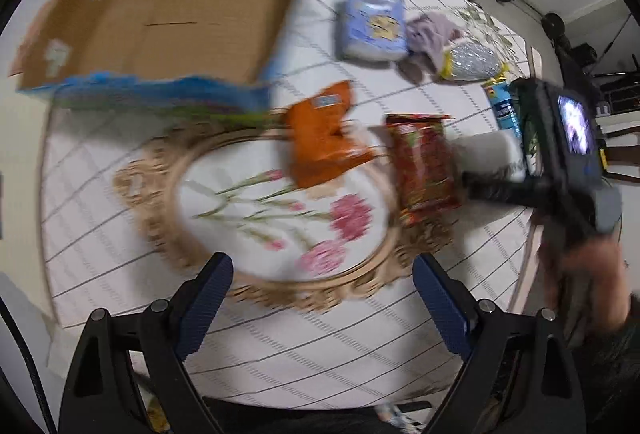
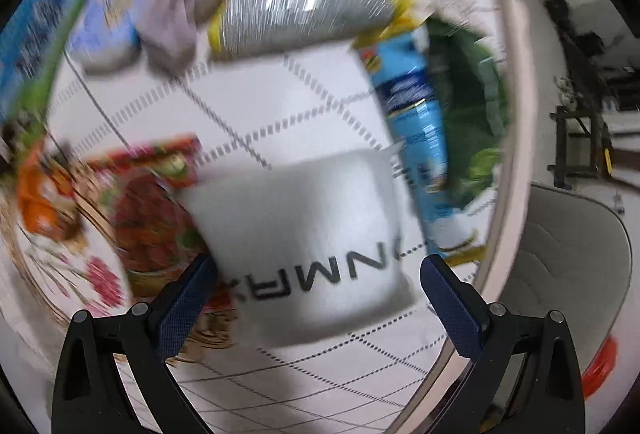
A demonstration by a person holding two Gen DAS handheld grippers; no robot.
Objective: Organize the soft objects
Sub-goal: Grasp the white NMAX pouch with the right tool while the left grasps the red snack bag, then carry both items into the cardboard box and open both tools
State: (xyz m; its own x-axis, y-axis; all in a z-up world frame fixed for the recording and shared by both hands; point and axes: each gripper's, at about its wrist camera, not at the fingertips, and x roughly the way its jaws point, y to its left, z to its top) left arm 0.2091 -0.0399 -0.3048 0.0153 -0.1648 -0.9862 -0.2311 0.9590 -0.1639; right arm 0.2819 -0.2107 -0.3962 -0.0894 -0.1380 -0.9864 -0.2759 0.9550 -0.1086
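The left gripper hangs above the round bench, its two blue-padded fingers spread wide with nothing between them. Under it the white quilted cloth shows a printed oval with pink flowers. At the far left of the bench stands an open cardboard box, its inside bare as far as the view shows.

The soft objects lie scattered on the cloth. An orange packet rests just in front of the box, and a red packet lies beside it to the right. Farther back there is a blue-and-white pack, next to it a crumpled lilac cloth, then a silver pouch with yellow edges. A blue packet and something dark green lie near the bench edge.

The right gripper is low over the bench, and its fingers are also spread – they stand on either side of a white soft pack with dark letters, but a gap remains on the right side and I cannot tell if the left pad touches. The white pack lies between the red packet and the blue packet. Both views are blurred, so small details are not readable.
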